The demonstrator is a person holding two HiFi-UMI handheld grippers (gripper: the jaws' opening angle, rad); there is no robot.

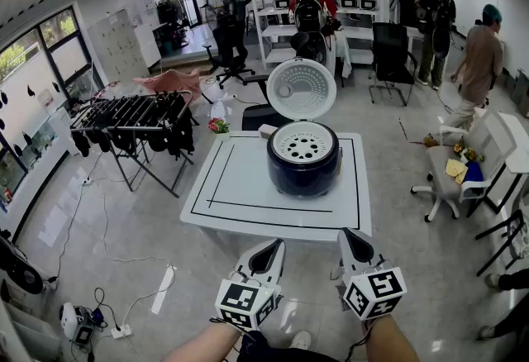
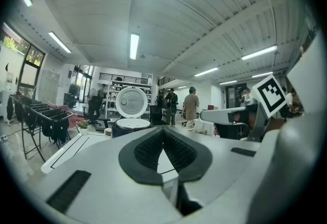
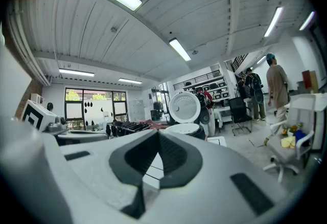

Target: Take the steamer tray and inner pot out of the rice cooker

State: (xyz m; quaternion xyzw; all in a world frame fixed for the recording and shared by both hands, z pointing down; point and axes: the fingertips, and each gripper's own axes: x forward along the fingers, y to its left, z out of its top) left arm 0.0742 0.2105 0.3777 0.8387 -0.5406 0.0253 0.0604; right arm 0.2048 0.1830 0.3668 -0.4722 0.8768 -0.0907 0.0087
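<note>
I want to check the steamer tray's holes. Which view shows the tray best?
The head view: it looks down onto the steamer tray, showing its perforated top in the open rice cooker. Both gripper views show only its pale rim edge-on, far off.

Bright ceiling strip lights [image 2: 134, 45] and daylight from windows [image 1: 37, 63] left of the table [image 1: 248, 187] light the room evenly; shadows are soft, fisheye distortion bends the edges, and both gripper views' corners go black.
</note>
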